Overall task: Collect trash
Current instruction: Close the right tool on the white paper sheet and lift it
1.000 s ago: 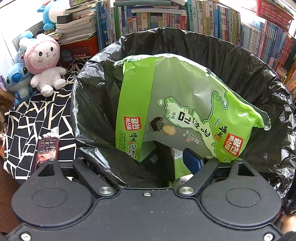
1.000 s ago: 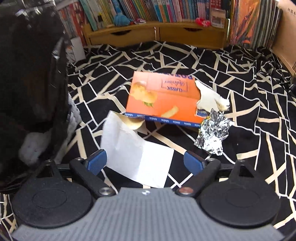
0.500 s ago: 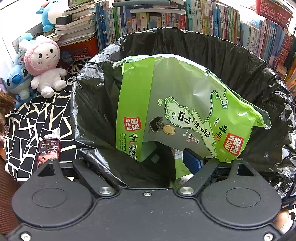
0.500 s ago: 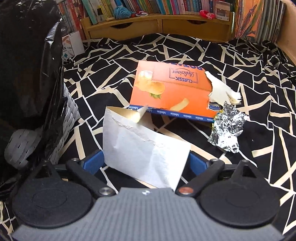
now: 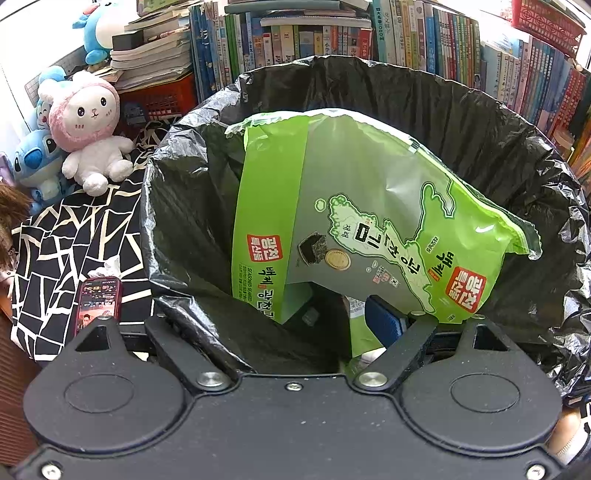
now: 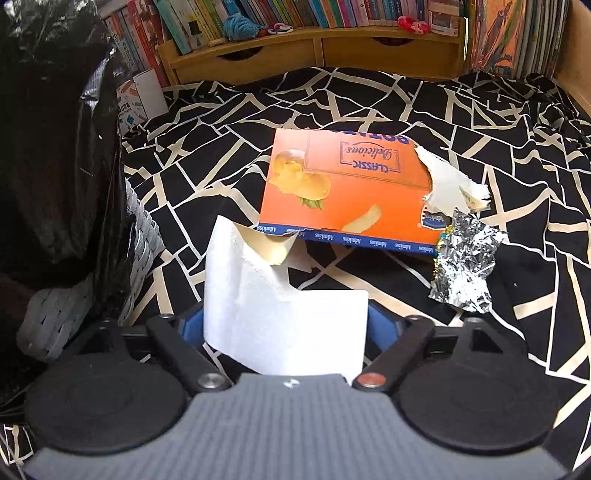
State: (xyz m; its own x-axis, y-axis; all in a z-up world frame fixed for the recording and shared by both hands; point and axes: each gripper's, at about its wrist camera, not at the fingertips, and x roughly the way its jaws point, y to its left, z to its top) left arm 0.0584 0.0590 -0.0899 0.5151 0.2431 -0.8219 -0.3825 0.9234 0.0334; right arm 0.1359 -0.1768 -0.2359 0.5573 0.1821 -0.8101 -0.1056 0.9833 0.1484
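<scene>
A bin lined with a black bag (image 5: 480,122) fills the left wrist view, and a large green seaweed packet (image 5: 369,206) leans inside it. My left gripper (image 5: 277,325) hangs open over the near rim. Its right blue pad (image 5: 384,321) shows, while the left pad is hidden behind the bag's fold. In the right wrist view a torn white paper (image 6: 280,317) lies on the black-and-white patterned cloth (image 6: 369,99). My right gripper (image 6: 286,325) is open with the paper between its fingers. Beyond it lie an orange snack box (image 6: 343,188) and crumpled foil (image 6: 465,269).
The grey woven bin (image 6: 140,229) with its black liner (image 6: 55,147) stands at the left of the right wrist view. A phone (image 5: 98,306) and plush toys (image 5: 92,129) sit left of the bin. Bookshelves (image 5: 332,33) and a wooden drawer unit (image 6: 314,51) line the back.
My right gripper has moved forward and down onto the white paper, which now sits between its fingers. The left gripper and the green packet have stayed put.
</scene>
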